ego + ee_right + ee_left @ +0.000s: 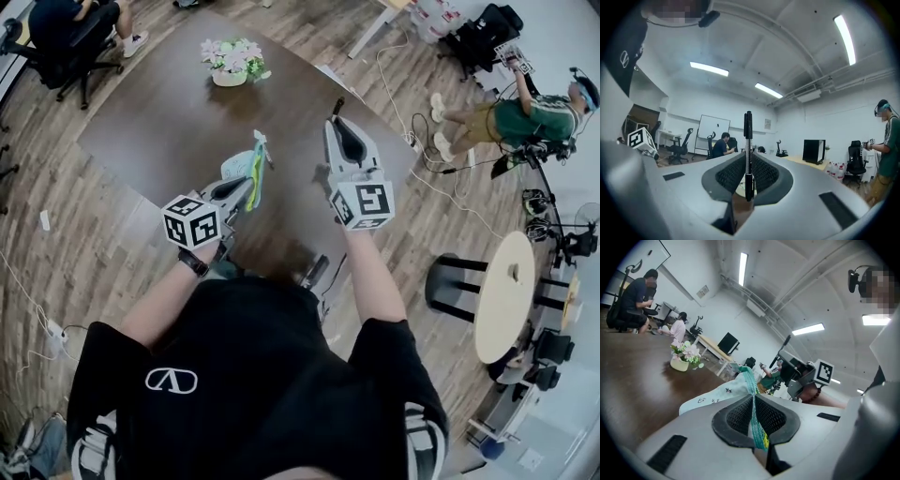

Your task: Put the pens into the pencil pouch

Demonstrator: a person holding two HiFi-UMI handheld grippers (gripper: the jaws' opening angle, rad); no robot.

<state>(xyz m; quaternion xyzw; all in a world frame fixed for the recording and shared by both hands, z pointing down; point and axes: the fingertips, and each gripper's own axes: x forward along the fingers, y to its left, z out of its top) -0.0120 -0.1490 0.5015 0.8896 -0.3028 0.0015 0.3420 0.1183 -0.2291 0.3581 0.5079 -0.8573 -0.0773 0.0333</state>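
Slim black pen (748, 136), pinched in the right gripper (337, 124), protrudes forward. Pale fabric pouch (715, 397), clamped by the left gripper (753, 399), is held leftward.

The black pen (748, 154) stands upright, gripped; the pale mint mesh pouch (718, 396) hangs pinched.

Flowers (234, 58), seemingly potted, stand on brown table (159, 127).

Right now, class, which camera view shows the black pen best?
The right gripper view: the pen stands large and sharp, clamped in the right gripper. The head view shows only its tip; the left gripper view, a small dark stick.
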